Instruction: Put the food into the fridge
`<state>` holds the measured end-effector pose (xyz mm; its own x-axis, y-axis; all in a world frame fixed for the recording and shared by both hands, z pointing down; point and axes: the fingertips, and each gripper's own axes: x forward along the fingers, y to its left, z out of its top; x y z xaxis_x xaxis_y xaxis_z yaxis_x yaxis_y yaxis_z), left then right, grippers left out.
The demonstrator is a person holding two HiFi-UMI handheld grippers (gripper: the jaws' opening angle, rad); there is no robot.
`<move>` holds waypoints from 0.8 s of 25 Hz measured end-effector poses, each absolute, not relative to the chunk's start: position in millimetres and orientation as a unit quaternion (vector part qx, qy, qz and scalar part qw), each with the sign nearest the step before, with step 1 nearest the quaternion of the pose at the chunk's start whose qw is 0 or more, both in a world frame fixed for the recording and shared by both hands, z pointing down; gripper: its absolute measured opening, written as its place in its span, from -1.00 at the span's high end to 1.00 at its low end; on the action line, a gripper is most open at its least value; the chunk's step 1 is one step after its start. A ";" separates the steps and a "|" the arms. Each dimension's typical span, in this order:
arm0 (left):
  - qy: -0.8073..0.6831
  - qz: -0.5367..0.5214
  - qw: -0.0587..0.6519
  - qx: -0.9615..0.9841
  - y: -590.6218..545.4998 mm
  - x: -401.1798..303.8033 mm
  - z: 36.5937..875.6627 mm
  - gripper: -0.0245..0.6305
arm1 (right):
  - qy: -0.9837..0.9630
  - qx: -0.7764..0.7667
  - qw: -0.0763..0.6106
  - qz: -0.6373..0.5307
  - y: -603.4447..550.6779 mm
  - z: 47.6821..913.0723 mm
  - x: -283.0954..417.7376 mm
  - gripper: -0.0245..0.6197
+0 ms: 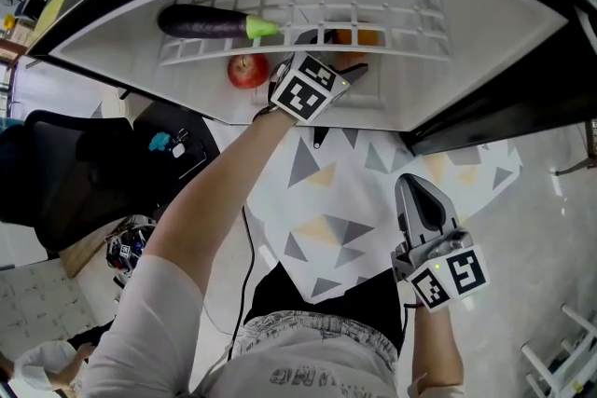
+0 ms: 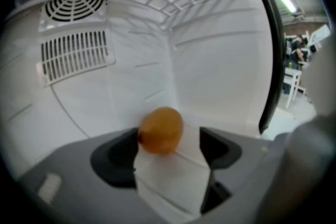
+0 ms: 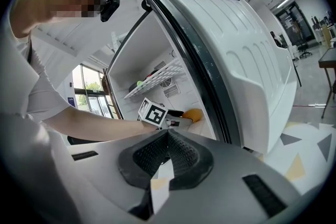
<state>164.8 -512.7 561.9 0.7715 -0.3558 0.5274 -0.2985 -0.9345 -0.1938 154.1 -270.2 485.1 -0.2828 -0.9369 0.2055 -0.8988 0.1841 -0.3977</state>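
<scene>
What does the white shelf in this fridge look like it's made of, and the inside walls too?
Shelf: white-coated wire or moulded plastic, and the look leaves open which. Thin crossing bars form an open grid with a smooth, slightly glossy finish.
Inner walls: probably moulded white plastic. They look smooth and seamless, with rounded corners, and the vent slots are formed into the surface.

I'm seeing the eggplant lying on the rack in the fridge. The apple is sitting below the rack, just left of my left gripper. The orange is sitting between that gripper's parted jaws, touching the left one. My right gripper is hanging outside the fridge, over the mat.
</scene>
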 end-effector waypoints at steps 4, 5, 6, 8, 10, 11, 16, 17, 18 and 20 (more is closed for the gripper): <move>0.169 -0.286 0.056 -0.941 -493.7 157.2 556.7 -0.19 | 0.770 -0.597 0.040 -0.224 -270.9 473.4 149.6 0.92; 0.166 -0.284 0.057 -0.943 -488.0 155.9 554.5 -0.19 | 0.770 -0.597 0.040 -0.223 -270.8 469.6 148.3 0.92; 0.163 -0.282 0.056 -0.944 -481.9 154.4 551.9 -0.19 | 0.770 -0.597 0.040 -0.222 -270.5 465.7 146.9 0.92; 0.157 -0.280 0.056 -0.946 -469.9 151.2 545.2 -0.19 | 0.770 -0.597 0.040 -0.221 -269.1 457.9 144.1 0.92; 0.154 -0.275 0.058 -0.947 -459.0 148.1 536.6 -0.17 | 0.769 -0.598 0.040 -0.221 -266.7 449.9 142.1 0.92; 0.154 -0.272 0.059 -0.948 -453.8 146.5 531.7 -0.15 | 0.769 -0.599 0.039 -0.221 -265.4 445.7 141.4 0.92; 0.160 -0.254 0.075 -0.951 -428.4 136.2 506.9 0.05 | 0.766 -0.604 0.036 -0.217 -258.9 426.1 138.0 0.92; 0.164 -0.250 0.079 -0.951 -423.9 134.0 502.6 0.10 | 0.765 -0.605 0.036 -0.216 -257.7 422.4 137.2 0.92; 0.167 -0.246 0.084 -0.951 -419.9 131.6 498.5 0.14 | 0.765 -0.606 0.037 -0.215 -256.6 418.8 136.2 0.92; 0.174 -0.240 0.092 -0.951 -412.9 127.0 490.8 0.23 | 0.765 -0.607 0.038 -0.212 -254.2 412.2 134.0 0.92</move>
<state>127.0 -412.9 490.8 0.8244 -0.3754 0.4236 -0.2872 -0.9223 -0.2585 134.0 -254.2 412.2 -0.2600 -0.9447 0.2001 -0.9125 0.1725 -0.3709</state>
